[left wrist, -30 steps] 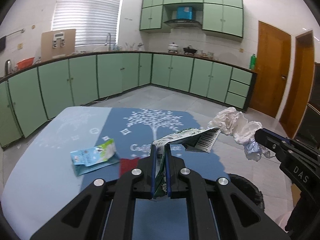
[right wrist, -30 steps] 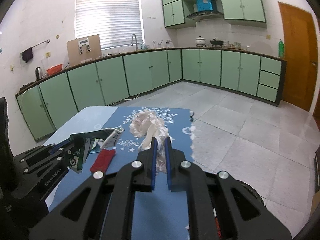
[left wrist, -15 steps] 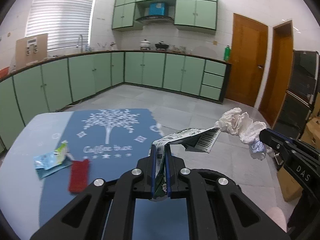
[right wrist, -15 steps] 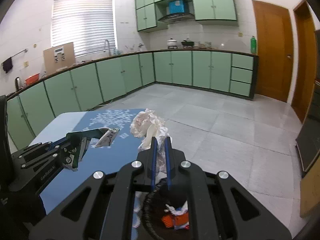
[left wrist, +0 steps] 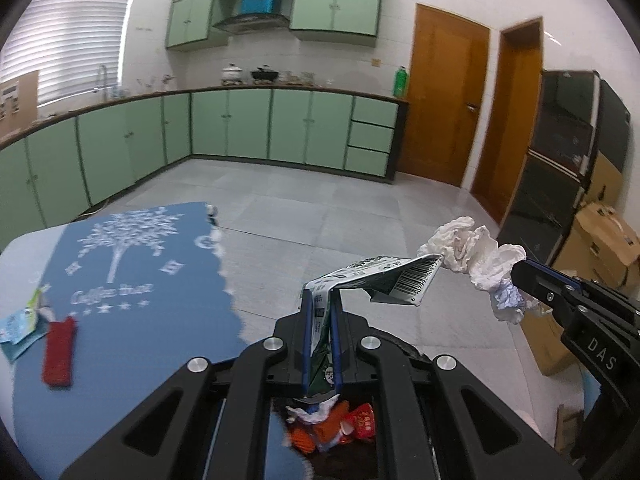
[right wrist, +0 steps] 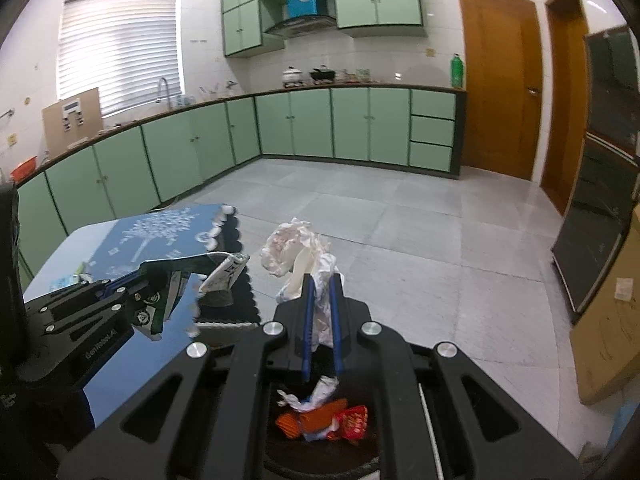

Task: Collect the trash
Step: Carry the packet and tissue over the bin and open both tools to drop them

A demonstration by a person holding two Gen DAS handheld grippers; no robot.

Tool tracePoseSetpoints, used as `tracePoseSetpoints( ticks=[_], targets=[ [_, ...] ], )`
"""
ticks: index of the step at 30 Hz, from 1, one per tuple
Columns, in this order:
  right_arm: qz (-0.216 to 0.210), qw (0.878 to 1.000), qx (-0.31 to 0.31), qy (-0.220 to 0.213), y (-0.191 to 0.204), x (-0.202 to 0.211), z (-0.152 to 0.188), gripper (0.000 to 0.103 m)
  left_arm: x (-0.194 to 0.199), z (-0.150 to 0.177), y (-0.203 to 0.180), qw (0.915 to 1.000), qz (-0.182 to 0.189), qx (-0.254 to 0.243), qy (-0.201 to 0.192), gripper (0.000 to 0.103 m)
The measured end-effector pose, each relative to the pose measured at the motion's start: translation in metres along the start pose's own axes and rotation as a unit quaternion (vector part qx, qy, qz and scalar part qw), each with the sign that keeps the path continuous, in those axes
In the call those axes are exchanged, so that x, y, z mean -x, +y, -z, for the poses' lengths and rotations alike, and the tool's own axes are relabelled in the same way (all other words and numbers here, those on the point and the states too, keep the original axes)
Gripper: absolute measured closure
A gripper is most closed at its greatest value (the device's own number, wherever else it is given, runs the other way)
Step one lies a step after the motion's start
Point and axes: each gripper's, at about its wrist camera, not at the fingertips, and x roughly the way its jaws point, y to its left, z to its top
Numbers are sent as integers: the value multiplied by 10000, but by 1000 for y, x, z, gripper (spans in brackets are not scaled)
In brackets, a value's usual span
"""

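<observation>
My left gripper is shut on a flattened green and white carton with a barcode; this carton also shows in the right wrist view. My right gripper is shut on a wad of crumpled white tissue, seen from the left as tissue. Both hang past the table's right edge, over a black trash bin that holds red and orange wrappers. On the blue tablecloth lie a red packet and a light blue wrapper.
Green cabinets line the far walls across a grey tiled floor. Brown doors and a dark cabinet stand to the right. Cardboard boxes sit on the floor at the right.
Both grippers have swung right, off the table and over the bin, each still holding its trash. The table has slid to the left of both views and the bin's contents have come into sight.
</observation>
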Motion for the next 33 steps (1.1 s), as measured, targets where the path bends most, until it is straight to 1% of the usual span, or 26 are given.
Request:
tracePoseSetpoints(
  ticks=[6,13,20,22,24,26,27,28,29,30,31,32,33],
  targets=[
    [218,9994,-109,227,-21,-17,13,96,-30,6,-23,9995,201,-112,218,95],
    [250,9976,-257,598,-31,-48,29,96,-67,14,-40,9980,271,-207,529,95],
    [231,9946,-418,919,-35,-78,34,95,-94,18,-38,9955,274,-156,893,95],
    [200,9941,-423,976,-34,-84,35,92,-96,18,-37,9955,262,-157,900,95],
    [136,9936,-443,1031,-36,-89,35,92,-97,18,-36,9954,248,-171,914,94],
    [101,9927,-513,1083,-38,-95,34,89,-99,18,-33,9951,262,-115,949,91],
    [82,9922,-571,1109,-40,-97,35,81,-100,18,-32,9950,267,-99,961,91],
    [89,9919,-597,1114,-41,-98,35,73,-100,18,-30,9949,260,-88,972,88],
    [111,9919,-610,1111,-42,-99,35,71,-100,18,-28,9949,265,-74,976,81],
    [135,9919,-617,1102,-43,-99,35,65,-99,18,-25,9949,257,-42,977,76],
    [152,9919,-623,1095,-43,-99,35,55,-98,18,-23,9951,241,-17,962,72],
    [180,9919,-631,1086,-43,-99,34,50,-98,17,-22,9953,227,5,944,70],
    [244,9922,-638,1043,-41,-97,34,38,-96,17,-20,9953,225,37,937,69]
  ],
)
